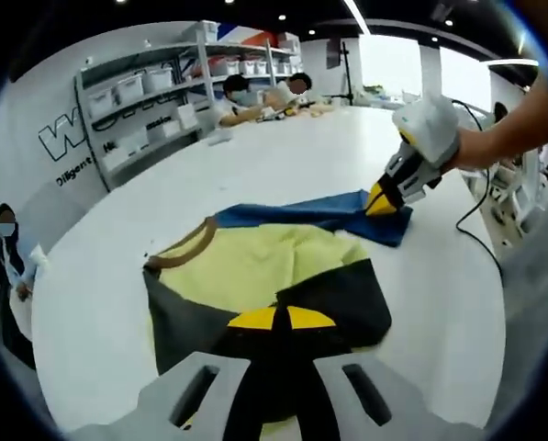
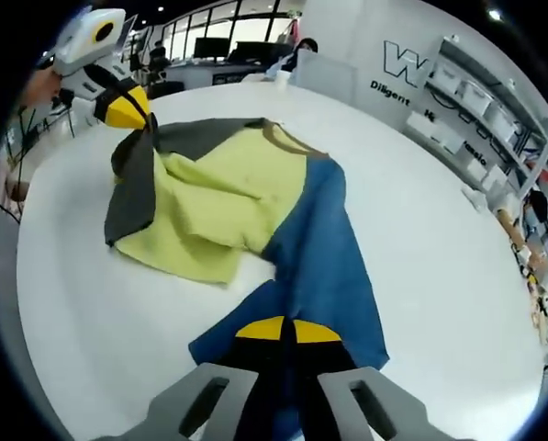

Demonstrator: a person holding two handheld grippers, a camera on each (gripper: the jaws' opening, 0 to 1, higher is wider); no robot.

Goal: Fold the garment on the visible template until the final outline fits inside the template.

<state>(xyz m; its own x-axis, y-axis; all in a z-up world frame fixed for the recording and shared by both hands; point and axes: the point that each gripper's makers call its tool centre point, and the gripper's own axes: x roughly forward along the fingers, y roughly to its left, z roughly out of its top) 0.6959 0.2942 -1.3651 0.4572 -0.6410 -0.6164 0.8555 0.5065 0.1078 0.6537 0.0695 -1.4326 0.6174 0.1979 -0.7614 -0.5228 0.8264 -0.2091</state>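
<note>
Both tongs are closed on the garment [image 2: 246, 197]: left tongs [image 1: 281, 318] pinch its dark edge, right tongs [image 2: 283, 329] its blue edge, ready to fold it.

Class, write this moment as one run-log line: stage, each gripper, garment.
stage: fold underway | left gripper: shut on dark sleeve | right gripper: shut on blue sleeve | garment: crumpled on white table

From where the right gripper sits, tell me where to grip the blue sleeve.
Grip the blue sleeve at its free end edge, coming in low along the white table. It lies flat and stretched toward the right gripper, whose fingers already close on that end.
</note>
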